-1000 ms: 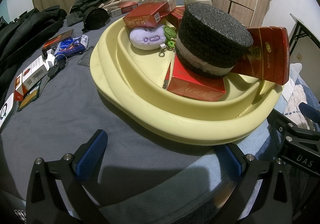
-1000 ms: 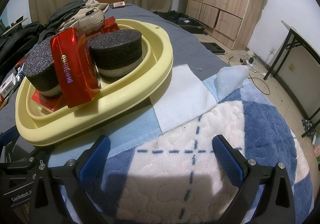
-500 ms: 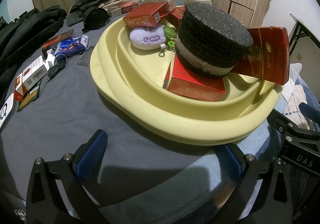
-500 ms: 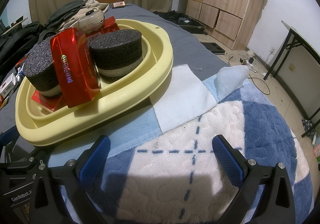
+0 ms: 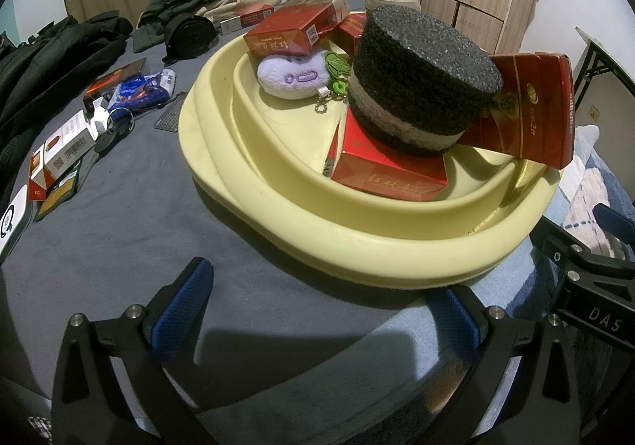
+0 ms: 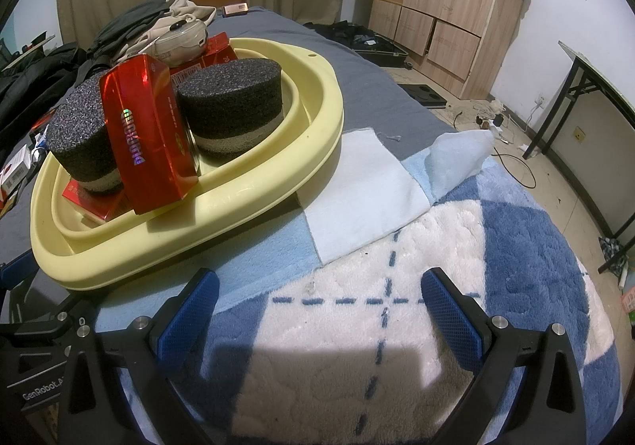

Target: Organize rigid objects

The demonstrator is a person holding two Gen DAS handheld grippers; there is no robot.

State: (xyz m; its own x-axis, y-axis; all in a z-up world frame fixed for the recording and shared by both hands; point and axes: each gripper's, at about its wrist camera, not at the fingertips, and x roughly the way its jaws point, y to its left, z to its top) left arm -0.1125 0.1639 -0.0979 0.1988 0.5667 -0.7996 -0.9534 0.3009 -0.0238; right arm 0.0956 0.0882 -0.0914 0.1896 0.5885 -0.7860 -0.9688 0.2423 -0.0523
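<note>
Both grippers hung spread and empty: the left gripper (image 5: 317, 310) over grey bedding, the right gripper (image 6: 319, 304) over a blue-and-white fleece blanket (image 6: 516, 246). The pale yellow plastic basin (image 5: 357, 246) held red cardboard boxes (image 5: 389, 171) and black foam cylinders (image 5: 420, 76).

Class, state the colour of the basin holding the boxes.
Pale yellow basin, clearest in the left wrist view.

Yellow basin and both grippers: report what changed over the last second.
Nothing visibly changed. The left gripper and right gripper stay open and empty, and the yellow basin with its red boxes and foam blocks sits as before.
</note>
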